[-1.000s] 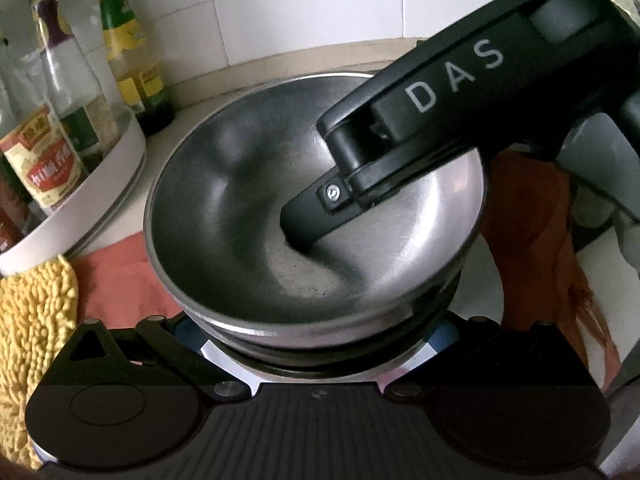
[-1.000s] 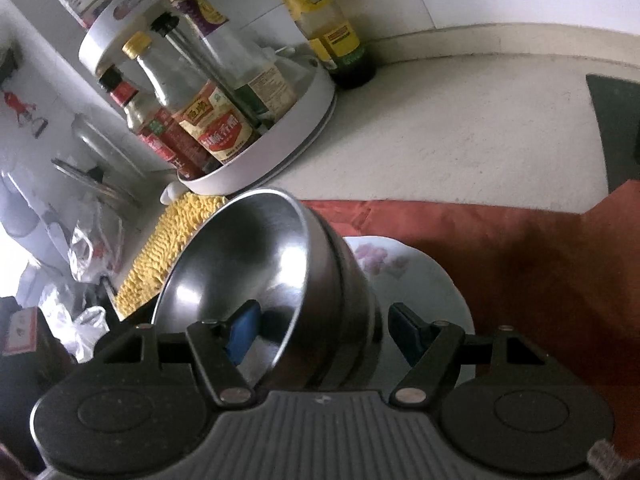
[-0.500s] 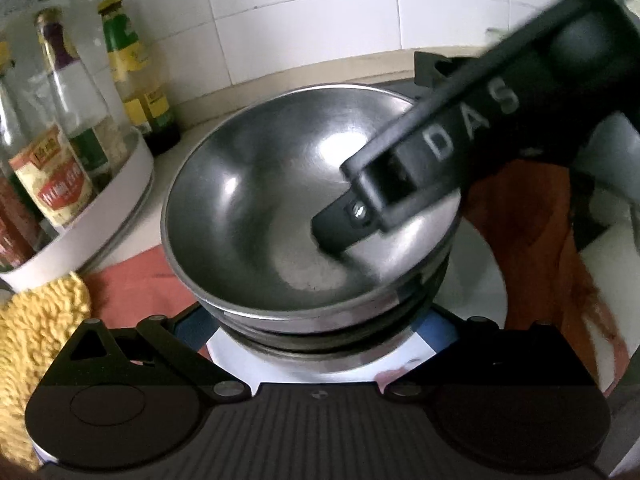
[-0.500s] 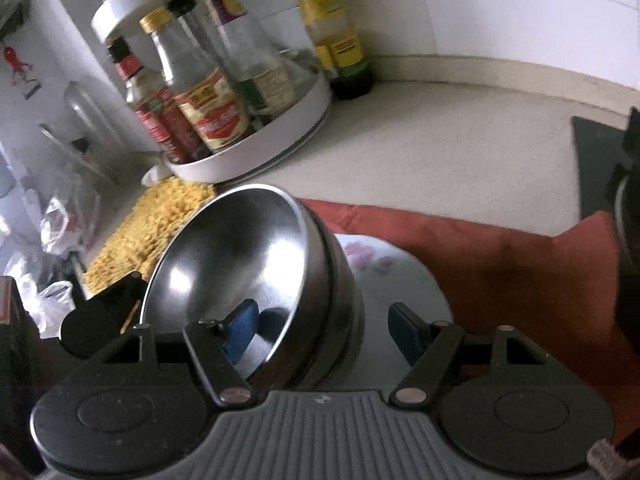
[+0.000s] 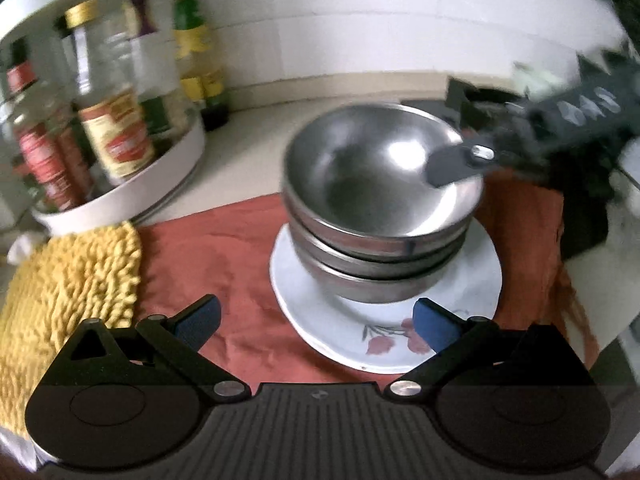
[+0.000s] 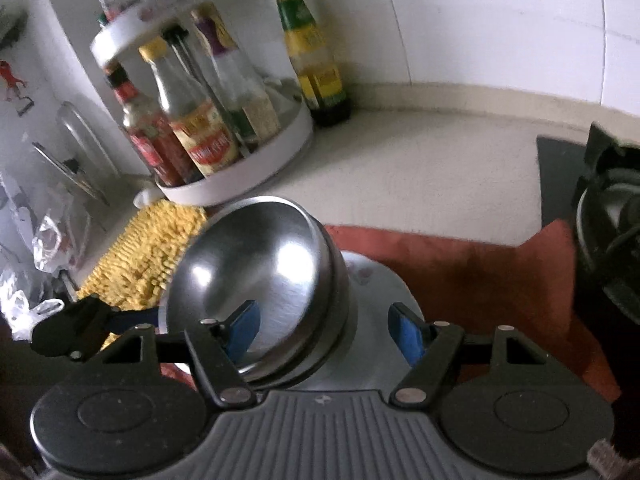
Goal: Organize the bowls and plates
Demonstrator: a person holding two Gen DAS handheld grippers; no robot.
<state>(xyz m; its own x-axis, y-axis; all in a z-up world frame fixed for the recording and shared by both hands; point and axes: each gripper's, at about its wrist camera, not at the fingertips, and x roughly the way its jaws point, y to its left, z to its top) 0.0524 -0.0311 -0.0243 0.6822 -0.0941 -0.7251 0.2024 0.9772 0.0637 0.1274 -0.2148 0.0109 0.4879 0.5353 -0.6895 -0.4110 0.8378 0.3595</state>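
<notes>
Now left tongs (image 5: 316, 326) apparently clear of bowls (image 5: 380, 196).

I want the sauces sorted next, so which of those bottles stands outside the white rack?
The green-capped bottle with the yellow label. It stands alone on the counter by the wall, behind the rack; the other bottles stand inside the rack.

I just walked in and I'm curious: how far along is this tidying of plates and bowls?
Nearly done, it seems. Three steel bowls are nested on the flowered plate, on a red cloth. The left gripper is open and empty. The right gripper straddles the top bowl's rim, jaws apart. What's left: probably just letting go.
</notes>
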